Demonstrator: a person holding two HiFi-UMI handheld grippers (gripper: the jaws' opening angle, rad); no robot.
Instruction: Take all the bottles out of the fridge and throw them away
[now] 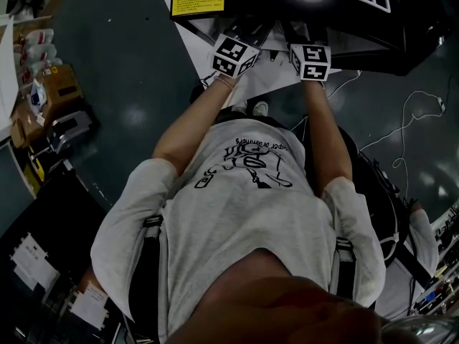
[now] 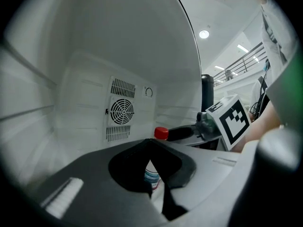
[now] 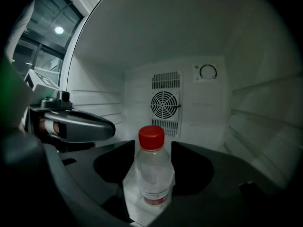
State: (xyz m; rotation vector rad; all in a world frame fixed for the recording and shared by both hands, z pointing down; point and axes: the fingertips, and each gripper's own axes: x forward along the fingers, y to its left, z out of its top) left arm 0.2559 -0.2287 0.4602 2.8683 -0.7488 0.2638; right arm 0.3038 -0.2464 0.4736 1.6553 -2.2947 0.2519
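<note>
A person in a grey printed T-shirt [image 1: 244, 206] reaches both arms forward into a small fridge [image 3: 246, 103] with white inner walls and a black outer shell. Seen from the head view, the black-and-white marker cubes of the two tools [image 1: 233, 54] [image 1: 310, 61] sit side by side at the fridge mouth, above a dark floor [image 1: 115, 84], and the tool tips are hidden inside. A clear plastic bottle with a red cap [image 3: 154, 174] stands upright on the white fridge floor, about midway across it and nearer than the round fan grille [image 3: 165, 105] on the far wall. A small round dial [image 3: 208, 71] sits up and to the right of that grille. The right tool [image 3: 152, 144] is spread wide, with the bottle standing in the gap between its two dark jaws. The pads lie just beside the bottle's sides, and no squeeze on the plastic shows. The left tool [image 2: 149, 143] has its jaws drawn together and holds nothing. Part of the bottle's label shows through the hollow between its pads, and the red cap rises just beyond its tip. From the right gripper view, the left tool appears as a grey tapered body at the left, just beside the bottle and apart from it.
</note>
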